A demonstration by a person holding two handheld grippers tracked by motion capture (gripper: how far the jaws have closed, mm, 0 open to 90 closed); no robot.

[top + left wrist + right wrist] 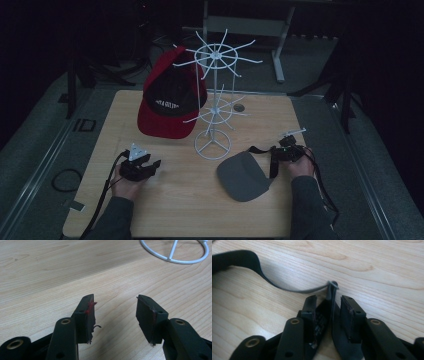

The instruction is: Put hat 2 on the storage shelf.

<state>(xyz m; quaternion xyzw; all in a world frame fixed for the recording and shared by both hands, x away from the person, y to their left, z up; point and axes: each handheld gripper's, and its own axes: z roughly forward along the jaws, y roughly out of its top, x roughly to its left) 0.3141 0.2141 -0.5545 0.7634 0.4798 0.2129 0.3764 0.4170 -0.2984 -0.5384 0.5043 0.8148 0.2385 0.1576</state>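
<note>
A grey visor (242, 175) lies flat on the wooden table (190, 210), right of centre, and its black strap (260, 149) loops out toward the right hand. My right gripper (276, 156) sits at that strap. In the right gripper view the strap (242, 260) folds and stands upright between the jaws of the right gripper (328, 298), which are open with a gap beside the strap on the right. My left gripper (154, 166) rests near the table's front left. Its jaws are wide open, with bare wood between them where the left gripper (115, 298) looks along them.
A white wire hat rack (214, 100) stands mid-table, its ring base (175, 255) ahead of the left gripper. A red and black cap (170, 100) hangs on the rack's left side. Dark floor and a metal frame lie beyond the table's far edge.
</note>
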